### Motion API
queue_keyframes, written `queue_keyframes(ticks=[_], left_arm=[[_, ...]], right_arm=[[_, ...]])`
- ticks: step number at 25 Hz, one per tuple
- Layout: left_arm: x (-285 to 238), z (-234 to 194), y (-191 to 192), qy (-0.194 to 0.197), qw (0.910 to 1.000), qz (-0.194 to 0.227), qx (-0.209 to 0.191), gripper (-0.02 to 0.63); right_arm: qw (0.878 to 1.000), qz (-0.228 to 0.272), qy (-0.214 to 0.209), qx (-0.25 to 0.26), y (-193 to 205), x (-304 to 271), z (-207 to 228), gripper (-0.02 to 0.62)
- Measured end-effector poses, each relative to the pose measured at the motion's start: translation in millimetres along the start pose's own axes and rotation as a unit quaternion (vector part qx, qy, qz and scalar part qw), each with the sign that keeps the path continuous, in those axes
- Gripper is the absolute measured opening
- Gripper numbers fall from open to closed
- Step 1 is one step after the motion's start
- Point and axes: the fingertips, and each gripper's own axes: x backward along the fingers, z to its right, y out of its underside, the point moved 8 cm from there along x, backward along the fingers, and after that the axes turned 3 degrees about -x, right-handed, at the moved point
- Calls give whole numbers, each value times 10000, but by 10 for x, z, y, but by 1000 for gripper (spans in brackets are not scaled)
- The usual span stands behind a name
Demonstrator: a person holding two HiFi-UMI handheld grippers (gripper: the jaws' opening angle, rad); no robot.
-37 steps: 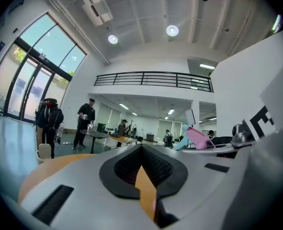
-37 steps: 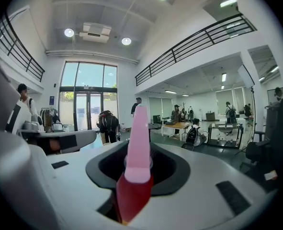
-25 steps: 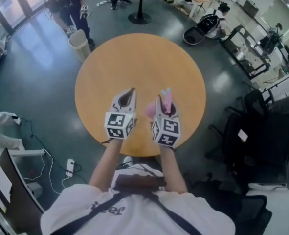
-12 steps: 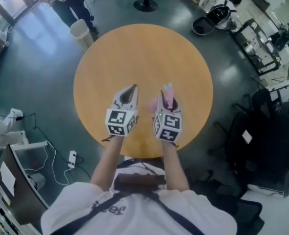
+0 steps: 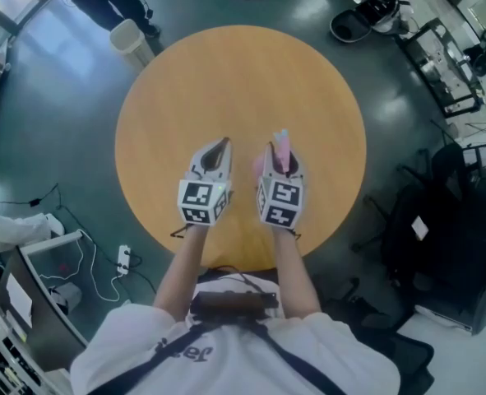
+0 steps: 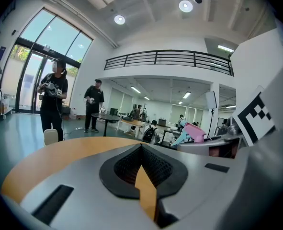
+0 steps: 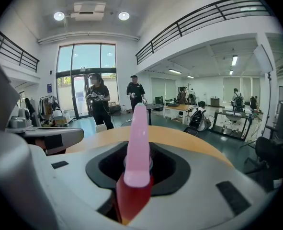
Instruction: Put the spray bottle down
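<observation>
Round table (image 5: 234,72) spreads bare and wide ahead of both tools, its near edge close behind them — the spray bottle (image 5: 282,145) is not yet down, pinched in the right gripper (image 5: 278,167), seemingly just above the wood, while the left gripper (image 5: 221,145) is closed on nothing.

Brings the left gripper (image 5: 220,146) and the right gripper (image 5: 277,164) further in over the round table (image 5: 226,81), away from its near edge and lower toward its top. Carries the spray bottle (image 5: 282,145) along in the right one, pink head now closer to the table's middle. Looks from closer, too: table larger in the head view, white bin (image 5: 130,39) beyond its far-left edge nearer the frame's top.
</observation>
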Motion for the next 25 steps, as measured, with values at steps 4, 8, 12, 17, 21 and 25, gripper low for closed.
queue_keyframes(ticks=[4,8,12,17,21,25], left_arm=[[-179,-58,88,27,9999,-120,0,9],[-304,-113,180,52,9996,-270,4,9],[-429,-127,267,76,9993,-357,27,9],[-538,-86,391,216,9986,-481,63,9],[-595,-72,467,267,9980,-552,132,9],[-626,-78,504,271,9977,-599,189,9]], right_arm=[[9999,-96,9,70,26,-232,32,152],[9996,-139,-24,240,51,-404,-12,152],[9991,-201,19,382,135,-546,12,152],[9982,-272,72,538,267,-679,17,152],[9974,-327,84,637,348,-762,15,152],[9972,-373,118,640,434,-813,24,152]])
